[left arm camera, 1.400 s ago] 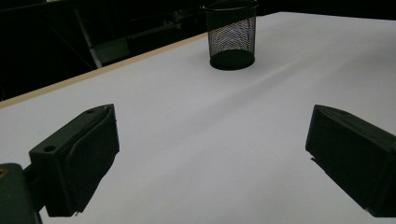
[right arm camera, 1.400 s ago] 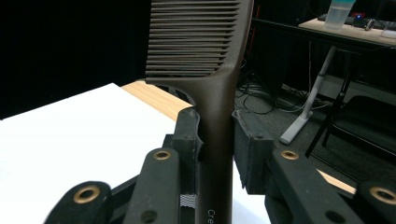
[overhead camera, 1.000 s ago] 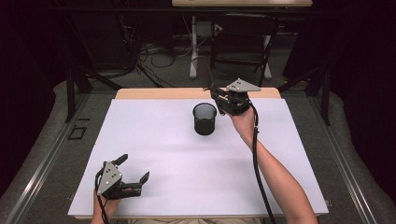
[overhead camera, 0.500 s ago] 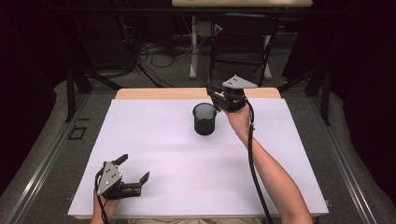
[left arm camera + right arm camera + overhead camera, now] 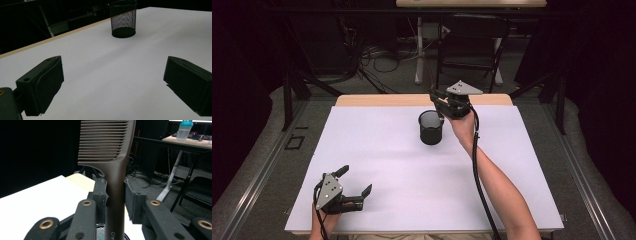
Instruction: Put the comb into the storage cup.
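A dark brown comb (image 5: 110,152) stands upright with its teeth at the top, and my right gripper (image 5: 116,195) is shut on its handle. In the high view that right gripper (image 5: 439,100) hangs at the far middle of the white table (image 5: 377,150), just above and behind a black mesh cup (image 5: 431,127). The cup's rim (image 5: 100,233) peeks out below the jaws; the comb's lower end is hidden. My left gripper (image 5: 356,180) rests near the front left corner, open and holding nothing. From the left gripper (image 5: 112,82) the cup (image 5: 123,20) stands far ahead.
A strip of bare wood (image 5: 382,100) runs along the table's far edge. Behind it are a dark chair (image 5: 472,45), cables on the floor (image 5: 377,55) and a desk with a bottle (image 5: 183,130). Black cables trail from both grippers.
My right gripper has drifted slightly to the left with the comb, closer over the cup. The left gripper has stayed put.
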### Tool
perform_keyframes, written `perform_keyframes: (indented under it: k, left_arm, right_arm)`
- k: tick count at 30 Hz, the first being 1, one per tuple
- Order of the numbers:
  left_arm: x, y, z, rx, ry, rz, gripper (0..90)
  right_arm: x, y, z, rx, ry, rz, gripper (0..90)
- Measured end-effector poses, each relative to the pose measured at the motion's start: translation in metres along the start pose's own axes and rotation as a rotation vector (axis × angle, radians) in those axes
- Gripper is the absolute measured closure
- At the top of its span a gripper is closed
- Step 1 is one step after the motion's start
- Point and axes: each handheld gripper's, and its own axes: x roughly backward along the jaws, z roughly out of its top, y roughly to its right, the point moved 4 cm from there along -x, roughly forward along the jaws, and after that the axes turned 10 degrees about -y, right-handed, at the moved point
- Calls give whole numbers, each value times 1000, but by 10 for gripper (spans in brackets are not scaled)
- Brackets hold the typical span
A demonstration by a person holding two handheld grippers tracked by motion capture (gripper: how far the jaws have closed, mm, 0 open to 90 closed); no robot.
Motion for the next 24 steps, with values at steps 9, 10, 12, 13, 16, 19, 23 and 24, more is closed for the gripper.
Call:
perform_keyframes:
  k: [9,10,12,13,16,19,23,24]
  left_arm:
    - [0,2,1,-2,2,-2,29]
    - [0,2,1,-3,1,-3,29]
    - [0,1,0,-1,2,-4,29]
    - [0,1,0,-1,1,-3,30]
    - [0,1,0,-4,0,-4,30]
    - [0,0,0,-7,1,-3,30]
    - [0,1,0,-3,1,-6,30]
    - [0,1,0,-2,1,-7,30]
  right_arm:
    - [-5,1,0,-2,10,-7,726]
    - [-6,0,0,0,14,-7,726]
    - [-7,-1,0,-4,14,-5,726]
    - [-8,-1,0,-8,13,-1,725]
    - [-11,0,-2,-10,15,3,725]
    - [-14,0,-4,-12,13,3,725]
    - [-16,0,-6,-19,13,4,726]
    - [-16,0,-6,-17,10,4,725]
